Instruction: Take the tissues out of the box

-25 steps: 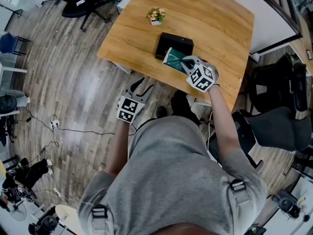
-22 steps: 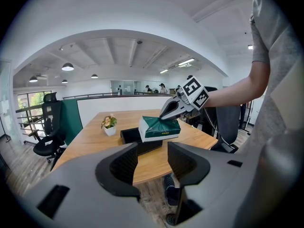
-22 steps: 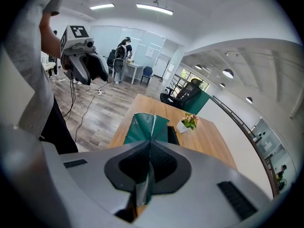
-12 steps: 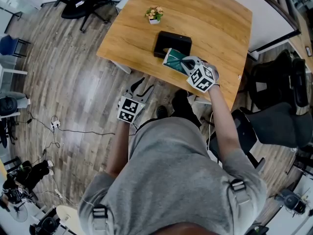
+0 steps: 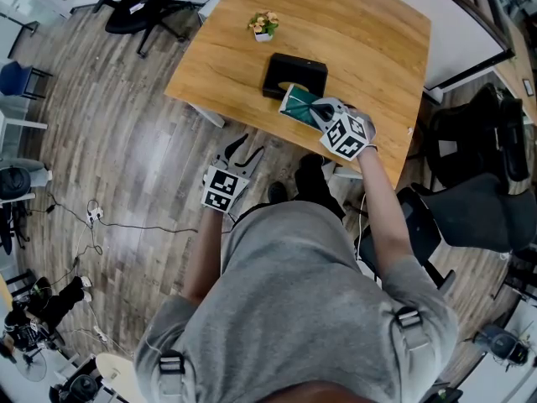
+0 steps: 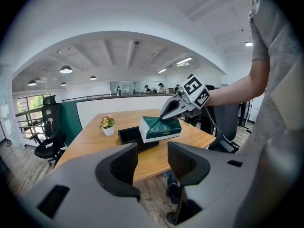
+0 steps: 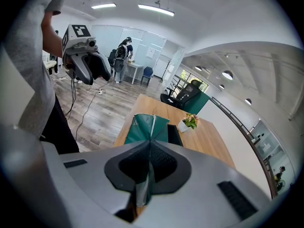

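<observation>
Slightly further out of the black box (image 5: 294,74) than a second ago, the green tissue pack (image 5: 295,104) is held raised at the box's near end, above the worktop (image 5: 369,40). It is kept there because a fold of its wrapper is pinched between the tightly closed jaws of the right gripper (image 5: 317,107). The left gripper (image 6: 152,163) is held off the worktop, over the floor, its jaws spread with nothing between them, probably because one gripper is enough for so light a pack.
</observation>
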A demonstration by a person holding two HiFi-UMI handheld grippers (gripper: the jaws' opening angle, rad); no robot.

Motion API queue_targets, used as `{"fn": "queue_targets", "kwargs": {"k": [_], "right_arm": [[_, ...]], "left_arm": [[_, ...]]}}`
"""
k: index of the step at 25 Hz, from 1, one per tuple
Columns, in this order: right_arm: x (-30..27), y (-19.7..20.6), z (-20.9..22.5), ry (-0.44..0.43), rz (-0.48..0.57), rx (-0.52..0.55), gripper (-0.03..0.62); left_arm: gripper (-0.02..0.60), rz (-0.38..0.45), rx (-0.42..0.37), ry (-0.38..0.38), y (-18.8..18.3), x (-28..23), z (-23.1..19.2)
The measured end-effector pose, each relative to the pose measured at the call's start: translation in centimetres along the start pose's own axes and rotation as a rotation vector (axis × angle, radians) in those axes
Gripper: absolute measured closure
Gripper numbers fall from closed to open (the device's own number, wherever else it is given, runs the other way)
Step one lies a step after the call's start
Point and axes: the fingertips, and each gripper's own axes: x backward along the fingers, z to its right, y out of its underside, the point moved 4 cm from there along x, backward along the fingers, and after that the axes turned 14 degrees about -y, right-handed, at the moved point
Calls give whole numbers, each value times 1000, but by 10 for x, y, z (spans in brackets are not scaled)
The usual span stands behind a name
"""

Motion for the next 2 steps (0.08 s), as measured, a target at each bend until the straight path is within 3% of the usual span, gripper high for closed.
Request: {"fn": "queue_targets", "kwargs": {"k": [2], "right_arm": [[2,-3,0,4,-1,11,586]], "left_arm": [[370,1,-3,-1,0,0,0]]}}
